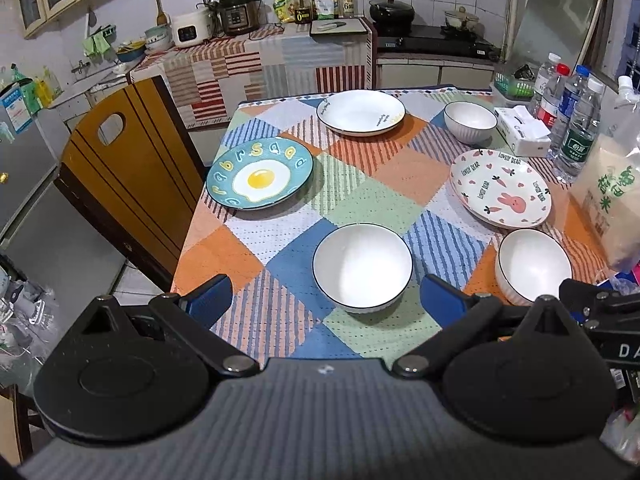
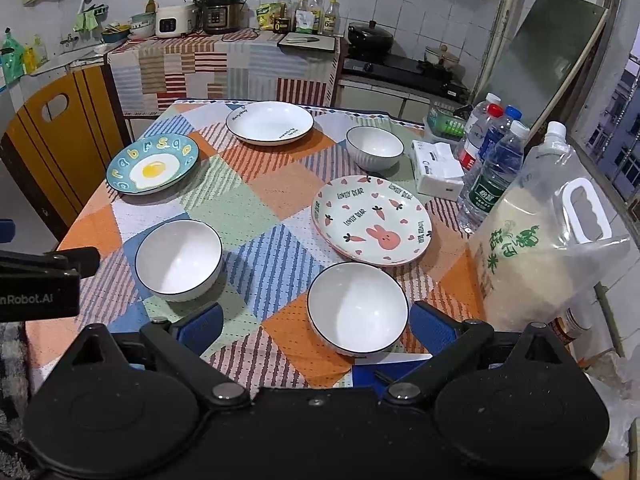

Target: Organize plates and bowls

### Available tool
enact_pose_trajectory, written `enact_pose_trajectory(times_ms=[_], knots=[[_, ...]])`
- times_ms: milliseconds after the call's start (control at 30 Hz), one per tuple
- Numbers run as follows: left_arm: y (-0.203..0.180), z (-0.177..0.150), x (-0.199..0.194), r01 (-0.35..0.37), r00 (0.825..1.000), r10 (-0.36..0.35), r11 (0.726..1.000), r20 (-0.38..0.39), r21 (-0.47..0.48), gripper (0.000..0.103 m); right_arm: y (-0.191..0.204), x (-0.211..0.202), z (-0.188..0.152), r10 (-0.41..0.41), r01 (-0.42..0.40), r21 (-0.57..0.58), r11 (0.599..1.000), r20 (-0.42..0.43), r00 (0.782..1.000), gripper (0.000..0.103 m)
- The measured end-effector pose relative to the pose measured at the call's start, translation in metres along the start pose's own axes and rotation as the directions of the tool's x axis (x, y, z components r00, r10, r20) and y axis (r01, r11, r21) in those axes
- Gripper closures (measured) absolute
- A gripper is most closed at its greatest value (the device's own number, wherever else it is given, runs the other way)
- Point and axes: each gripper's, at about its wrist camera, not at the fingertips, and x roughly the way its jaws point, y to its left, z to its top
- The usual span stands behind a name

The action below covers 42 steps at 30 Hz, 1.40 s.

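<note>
Left wrist view shows me the left gripper (image 1: 324, 296) with fingers spread wide and empty, a white dark-rimmed ceramic bowl (image 1: 362, 268) just ahead between them. My right gripper (image 2: 316, 326) is likewise released, framing another white bowl (image 2: 358, 308) on the patchwork-clothed tabletop (image 2: 256, 208). Nothing looks stacked yet: three plates and three bowls lie apart. Both fingers' tips are cut off behind their mounts.

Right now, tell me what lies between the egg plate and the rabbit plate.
Only bare tablecloth between the egg plate and rabbit plate; both views show it.
</note>
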Motion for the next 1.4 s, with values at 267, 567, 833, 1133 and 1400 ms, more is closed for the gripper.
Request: enact_pose_trajectory(times_ms=[267, 567, 833, 1133, 1400], knots=[[0.006, -0.002, 0.0, 0.034, 0.999, -0.034, 0.999, 0.011, -0.027, 0.001, -0.001, 0.003, -0.001, 0.007, -0.007, 0.005, 1.0, -0.008, 1.0, 0.002], [0.013, 0.001, 0.0, 0.073, 0.997, -0.072, 0.997, 0.009, -0.023, 0.002, -0.006, 0.008, -0.004, 0.023, -0.022, 0.024, 0.999, -0.022, 1.0, 0.002], [0.031, 0.02, 0.005, 0.096, 0.995, -0.096, 0.995, 0.032, 0.013, 0.003, -0.014, 0.019, 0.008, 0.135, -0.136, 0.067, 0.988, 0.028, 0.99, 0.002], [0.1, 0.062, 0.028, 0.146, 0.985, -0.136, 0.984, 0.104, -0.102, 0.003, 0.009, 0.024, 0.07, 0.354, -0.347, -0.073, 0.935, 0.208, 0.912, 0.006], [0.131, 0.094, 0.065, 0.118, 0.991, -0.114, 0.992, 0.073, -0.045, 0.003, 0.049, 0.049, 0.122, 0.437, -0.4, -0.218, 0.89, 0.164, 0.884, 0.007]])
